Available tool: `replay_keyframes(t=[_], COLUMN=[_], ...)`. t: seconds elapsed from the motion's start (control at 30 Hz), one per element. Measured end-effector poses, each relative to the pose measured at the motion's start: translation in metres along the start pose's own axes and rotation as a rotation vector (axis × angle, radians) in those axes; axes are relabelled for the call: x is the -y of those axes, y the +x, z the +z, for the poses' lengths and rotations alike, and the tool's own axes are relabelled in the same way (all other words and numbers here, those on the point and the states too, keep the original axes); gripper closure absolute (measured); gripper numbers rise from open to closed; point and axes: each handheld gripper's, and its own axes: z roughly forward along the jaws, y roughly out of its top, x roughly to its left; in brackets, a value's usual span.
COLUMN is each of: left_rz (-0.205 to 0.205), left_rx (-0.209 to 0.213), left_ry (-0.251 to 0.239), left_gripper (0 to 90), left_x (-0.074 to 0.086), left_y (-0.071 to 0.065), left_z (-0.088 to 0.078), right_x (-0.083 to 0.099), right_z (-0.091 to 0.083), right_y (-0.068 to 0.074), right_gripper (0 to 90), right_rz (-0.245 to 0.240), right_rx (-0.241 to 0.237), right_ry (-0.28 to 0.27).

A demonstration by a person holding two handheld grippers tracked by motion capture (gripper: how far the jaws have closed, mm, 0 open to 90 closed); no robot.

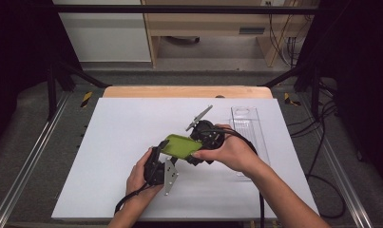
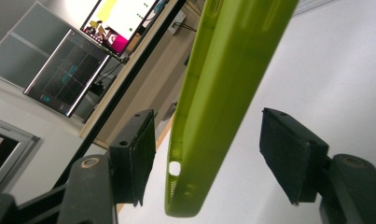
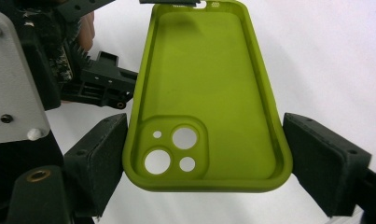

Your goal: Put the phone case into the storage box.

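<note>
Two grippers meet over the middle of the white surface (image 1: 132, 128), one in each of my hands, with a green phone case (image 1: 179, 146) held up between them. My right gripper (image 3: 204, 154) takes the camera-cutout end of the case: its fingers (image 3: 99, 154) press the two long edges from either side, so it is closed on the case across its width. The hollow inside of the case faces that gripper's camera. My left gripper (image 2: 223, 158) sits at the opposite end, the one with the port hole and speaker dots. Its fingers (image 2: 139, 149) stand apart on either side of the case's thin edge, with a clear gap at the right one; whether the left one touches I cannot tell. A clear plastic tray (image 1: 248, 126) lies flat on the surface, beyond my right hand (image 1: 229, 153).
</note>
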Motion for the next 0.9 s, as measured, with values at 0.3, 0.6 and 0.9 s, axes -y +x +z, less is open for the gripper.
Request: replay_keyframes(t=[0.3,0.6,0.9], left_rz=[0.009,0.024,0.039], left_rx=[0.01,0.013,0.011], left_ry=[-0.004,-0.011,-0.028], left_gripper=[50.1,58.0,72.6], left_x=[-0.003,-0.0044,-0.0072], left_y=[0.0004,0.0001,0.0007], left_z=[0.0006,-0.0012,-0.0041], right_x=[-0.0015,0.0016,0.0015], right_z=[-0.0004,-0.0014,-0.0048], right_y=[0.0015,-0.0025,-0.0028], right_gripper=[17.2,17.2,17.0], right_rz=[0.001,0.014,0.015], right_rx=[-0.015,-0.02,-0.033], right_ry=[0.003,0.001,-0.01])
